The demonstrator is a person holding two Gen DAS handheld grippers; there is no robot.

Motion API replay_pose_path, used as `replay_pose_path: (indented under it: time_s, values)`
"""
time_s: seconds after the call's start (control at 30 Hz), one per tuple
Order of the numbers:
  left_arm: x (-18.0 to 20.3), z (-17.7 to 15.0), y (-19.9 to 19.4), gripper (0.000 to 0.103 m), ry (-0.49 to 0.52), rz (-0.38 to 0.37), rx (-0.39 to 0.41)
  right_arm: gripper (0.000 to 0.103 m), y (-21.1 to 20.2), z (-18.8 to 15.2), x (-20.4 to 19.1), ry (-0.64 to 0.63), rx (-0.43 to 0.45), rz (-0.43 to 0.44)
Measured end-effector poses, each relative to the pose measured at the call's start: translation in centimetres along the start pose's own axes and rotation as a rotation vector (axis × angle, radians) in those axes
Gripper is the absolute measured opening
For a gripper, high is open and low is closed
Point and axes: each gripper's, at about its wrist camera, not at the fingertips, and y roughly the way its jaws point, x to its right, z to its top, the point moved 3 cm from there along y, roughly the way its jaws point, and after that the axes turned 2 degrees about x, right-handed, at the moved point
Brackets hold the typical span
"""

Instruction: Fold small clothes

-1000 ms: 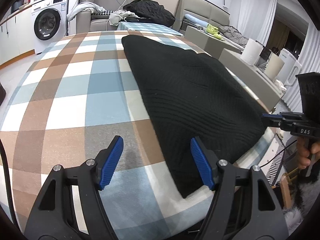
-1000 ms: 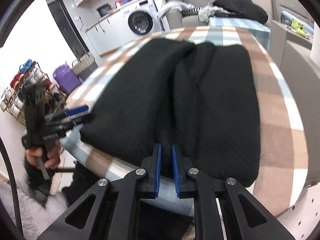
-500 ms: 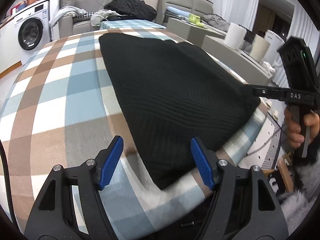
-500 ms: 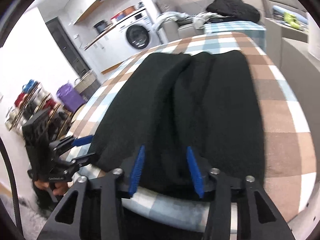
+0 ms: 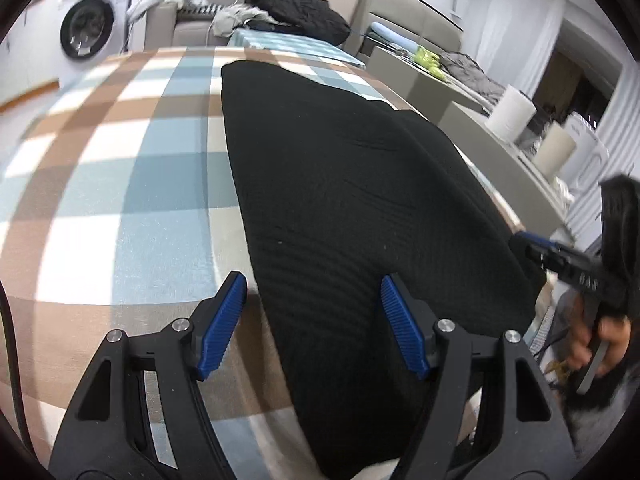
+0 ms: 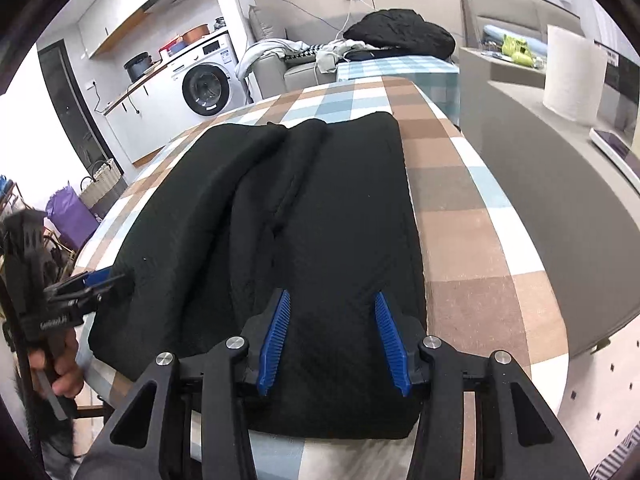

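Observation:
A black knitted garment (image 5: 352,200) lies folded lengthwise on the checked tablecloth (image 5: 120,184); it also shows in the right wrist view (image 6: 304,208) with two long folds down its middle. My left gripper (image 5: 312,320) is open, its jaws straddling the garment's near left corner. My right gripper (image 6: 332,336) is open over the garment's near right end, with cloth between the jaws but not pinched. Each gripper shows at the garment's edge in the other's view: the right one (image 5: 536,242) and the left one (image 6: 100,280).
A washing machine (image 6: 208,84) stands at the back left. A sofa with a black pile of clothes (image 6: 400,34) is behind the table. A grey counter (image 6: 540,152) with paper rolls (image 6: 572,76) runs along the right. A purple bag and a basket (image 6: 100,178) are on the floor at left.
My right gripper opened, letting go of the fold it pinched, and its jaws widened. My left gripper moved right and forward, so the garment's corner now lies between its open jaws.

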Motion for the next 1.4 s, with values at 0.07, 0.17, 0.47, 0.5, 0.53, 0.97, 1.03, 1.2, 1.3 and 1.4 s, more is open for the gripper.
replay_pose_path:
  time_s: [0.07, 0.17, 0.47, 0.5, 0.53, 0.97, 1.03, 1.2, 1.3, 1.4]
  values:
    - [-0.1, 0.4, 0.3, 0.059, -0.019, -0.003, 0.006, 0.047, 0.0, 0.0, -0.1, 0.001, 0.003, 0.004]
    - [0.0, 0.9, 0.8, 0.039, -0.025, -0.002, 0.000, 0.047, 0.2, 0.0, -0.1, -0.007, -0.001, 0.004]
    - [-0.1, 0.6, -0.2, 0.015, 0.011, 0.043, 0.043, 0.047, 0.5, -0.1, -0.2, -0.005, -0.007, 0.008]
    - [-0.4, 0.5, -0.4, 0.015, 0.013, 0.046, 0.045, 0.047, 0.5, -0.1, -0.2, -0.005, -0.009, 0.013]
    - [-0.6, 0.3, -0.6, 0.015, 0.013, 0.046, 0.045, 0.047, 0.5, -0.1, -0.3, -0.006, -0.012, 0.018]
    - [-6.6, -1.5, -6.2, 0.017, -0.056, 0.088, 0.074, 0.047, 3.0, 2.5, -4.5, 0.005, -0.040, 0.153]
    - [-6.5, -1.6, -6.2, 0.019, -0.049, 0.110, 0.067, 0.047, 4.0, 3.4, -5.3, 0.007, -0.047, 0.177]
    - [-5.6, -1.7, -6.6, 0.039, -0.012, 0.143, 0.075, 0.043, 8.3, 6.1, -7.1, 0.059, -0.093, 0.226]
    - [-5.3, -1.6, -7.3, 0.055, -0.006, 0.143, 0.102, 0.037, 11.1, 7.4, -7.5, 0.105, -0.144, 0.224]
    - [-5.2, -1.3, -7.9, 0.063, -0.002, 0.154, 0.133, 0.026, 12.9, 8.2, -8.1, 0.102, -0.170, 0.210]
